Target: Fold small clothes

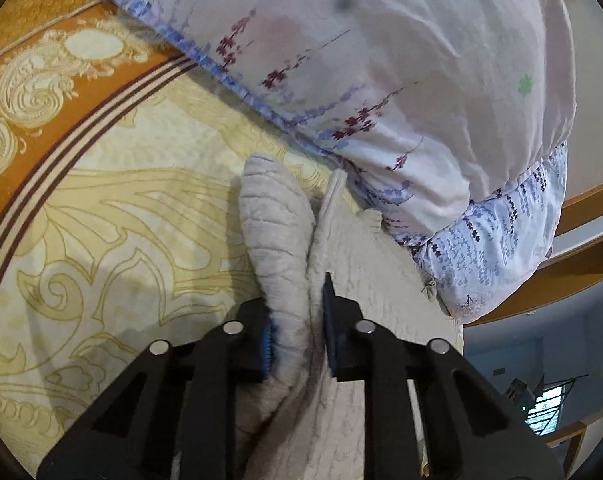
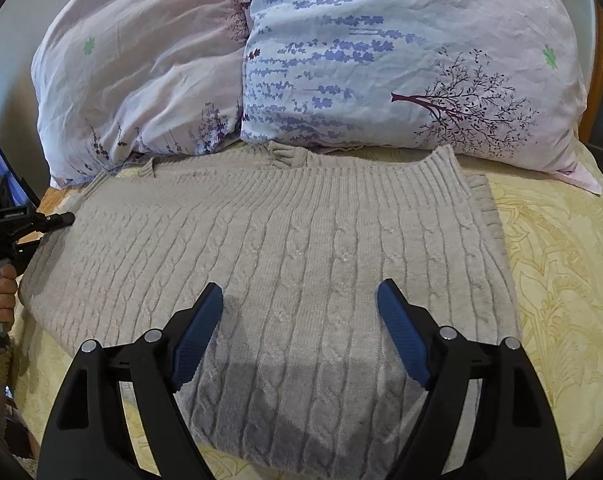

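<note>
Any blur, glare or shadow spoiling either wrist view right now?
Left wrist view: sweater turns soft and smeared between the left gripper fingers; a dark smudge sits over the pillow. Right wrist view: sharp, right gripper shadowing the knit; fisheye bending throughout.

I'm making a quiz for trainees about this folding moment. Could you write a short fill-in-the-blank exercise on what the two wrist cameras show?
1. The left gripper is shut on a fold of the beige ____.
2. The right gripper hovers over the sweater with its jaws ____.
3. Behind the sweater, two floral ____ lean side by side.
4. The sweater lies on a ____ patterned bedspread.

Missing words: sweater; open; pillows; yellow
</note>
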A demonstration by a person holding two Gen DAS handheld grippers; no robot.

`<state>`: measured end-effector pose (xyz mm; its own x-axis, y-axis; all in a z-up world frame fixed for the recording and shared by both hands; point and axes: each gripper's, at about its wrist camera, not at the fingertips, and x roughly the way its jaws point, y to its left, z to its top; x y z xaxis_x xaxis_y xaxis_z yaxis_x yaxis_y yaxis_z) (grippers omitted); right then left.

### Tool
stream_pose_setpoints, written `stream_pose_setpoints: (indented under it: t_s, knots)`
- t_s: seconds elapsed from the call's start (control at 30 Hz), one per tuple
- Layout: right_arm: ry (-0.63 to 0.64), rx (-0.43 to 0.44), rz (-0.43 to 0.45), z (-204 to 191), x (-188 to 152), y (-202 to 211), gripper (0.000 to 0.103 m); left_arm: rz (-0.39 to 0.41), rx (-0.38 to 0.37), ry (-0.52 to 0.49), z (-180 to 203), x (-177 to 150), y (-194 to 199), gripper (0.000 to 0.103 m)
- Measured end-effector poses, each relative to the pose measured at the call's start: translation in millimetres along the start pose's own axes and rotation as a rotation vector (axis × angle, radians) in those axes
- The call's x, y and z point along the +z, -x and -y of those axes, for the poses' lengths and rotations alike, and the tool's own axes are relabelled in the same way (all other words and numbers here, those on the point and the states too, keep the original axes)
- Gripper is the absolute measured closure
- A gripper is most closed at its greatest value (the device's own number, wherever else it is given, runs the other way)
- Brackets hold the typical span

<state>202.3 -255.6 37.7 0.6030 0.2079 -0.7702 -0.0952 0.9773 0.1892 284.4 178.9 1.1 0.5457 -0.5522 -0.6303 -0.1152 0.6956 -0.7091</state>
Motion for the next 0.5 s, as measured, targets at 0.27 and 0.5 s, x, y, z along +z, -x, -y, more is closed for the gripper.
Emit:
stream_pose_setpoints:
  t_s: [0.27, 0.5]
  knots:
    - [-0.020, 0.027, 0.024, 7.4, -0.7, 9.4, 0.022, 0.045, -0.077, -0.029, 52.1, -3.6, 13.2, 0.088]
    - [-0.060, 0.075, 0.077, 25.6, 1.2, 29.8, 0.021, 0.021, -0.208, -0.076, 131.1, -26.4, -7.0, 0.089]
